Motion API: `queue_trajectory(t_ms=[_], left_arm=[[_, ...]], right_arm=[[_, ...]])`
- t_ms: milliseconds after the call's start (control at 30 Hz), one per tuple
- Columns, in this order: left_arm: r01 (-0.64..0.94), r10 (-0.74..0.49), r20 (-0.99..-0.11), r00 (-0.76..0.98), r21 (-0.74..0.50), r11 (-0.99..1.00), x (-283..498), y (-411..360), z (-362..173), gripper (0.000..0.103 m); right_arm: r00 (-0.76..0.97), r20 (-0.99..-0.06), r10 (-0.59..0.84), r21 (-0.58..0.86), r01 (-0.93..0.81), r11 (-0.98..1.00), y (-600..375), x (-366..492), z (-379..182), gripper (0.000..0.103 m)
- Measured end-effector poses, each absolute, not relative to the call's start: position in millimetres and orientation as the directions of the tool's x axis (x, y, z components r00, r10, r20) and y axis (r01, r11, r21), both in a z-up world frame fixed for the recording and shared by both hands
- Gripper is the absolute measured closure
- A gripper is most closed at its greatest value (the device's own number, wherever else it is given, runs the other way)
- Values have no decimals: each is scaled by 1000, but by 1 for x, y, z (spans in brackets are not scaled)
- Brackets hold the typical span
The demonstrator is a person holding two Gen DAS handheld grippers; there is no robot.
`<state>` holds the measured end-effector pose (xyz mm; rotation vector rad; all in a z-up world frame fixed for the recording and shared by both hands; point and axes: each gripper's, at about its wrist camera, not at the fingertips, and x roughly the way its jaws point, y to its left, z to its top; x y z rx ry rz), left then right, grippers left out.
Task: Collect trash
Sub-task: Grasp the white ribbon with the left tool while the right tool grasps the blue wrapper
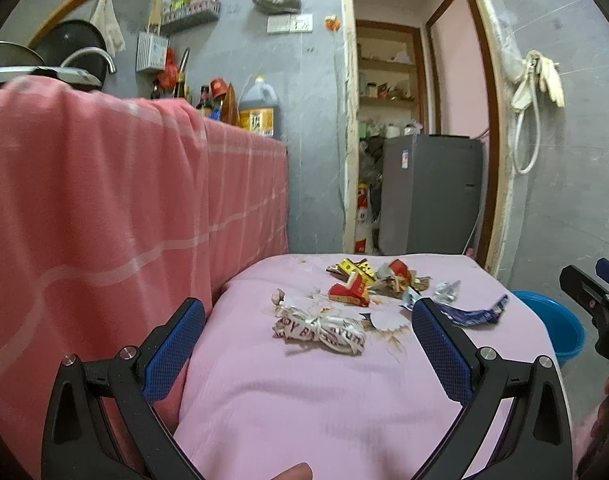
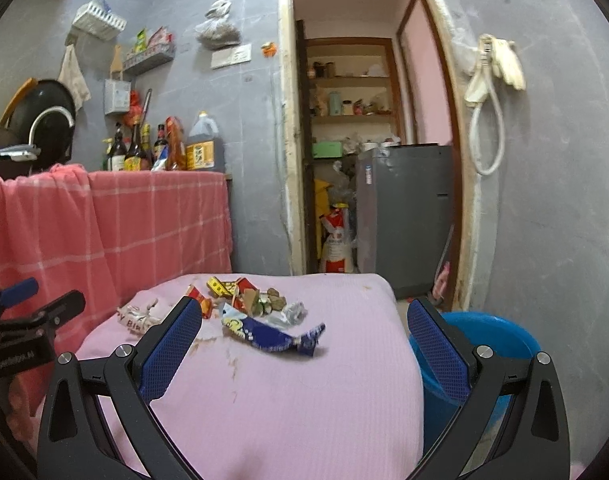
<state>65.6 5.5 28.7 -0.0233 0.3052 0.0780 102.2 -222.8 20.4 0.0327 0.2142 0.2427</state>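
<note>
I have both claws spread wide and empty, hovering short of the litter on the pink-covered table (image 2: pixel 288 400). The left claw (image 1: pixel 308 344) frames a crumpled white printed wrapper (image 1: pixel 318 330); the right claw (image 2: pixel 304 344) frames a twisted blue wrapper (image 2: pixel 272 336). Behind them, toward the table's far edge, sits a loose heap: red and yellow carton scraps (image 1: pixel 350 292), a silvery foil scrap (image 1: pixel 446 291), brownish crumpled bits (image 2: pixel 274 298) (I can't tell what those are).

What worries me most is the cloth. It looks soft and slack, so I judge that a claw coming down steeply could pinch fabric along with a wrapper and drag the whole heap. There are brown stains by the torn paper (image 1: pixel 384 320), possibly sticky, so thin pieces may cling or tear. The wrappers are light and flat; a fingertip nudging one could push it off instead of catching it.

Room is decent in front: the near half of the table is bare. On my left the red checked cloth (image 1: pixel 104 200) hangs close to the table's side, so the left claw has little room to swing. The blue bucket (image 2: pixel 496 340) stands just beside the table's right edge, near the right claw, which I take to be the drop point. The two claws sit near each other, so crossing paths would risk a knock.
</note>
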Motion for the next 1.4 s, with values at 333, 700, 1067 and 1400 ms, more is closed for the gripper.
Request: queue_trajectory(t_ms=[333, 700, 1067, 1400], left_arm=[[-101, 74, -495, 866, -28, 994, 152, 14, 11, 2], [-95, -18, -686, 727, -128, 987, 204, 30, -23, 33], [-63, -74, -701, 709, -168, 984, 200, 33, -26, 69], [-3, -141, -664, 735, -210, 978, 178, 23, -16, 83]], right_arm=[[842, -349, 410, 72, -412, 908, -215, 195, 0, 0], [640, -571, 515, 68, -588, 806, -192, 245, -39, 0], [544, -665, 512, 62, -643, 763, -176, 249, -58, 42], [581, -609, 540, 89, -626, 775, -183, 224, -51, 58]])
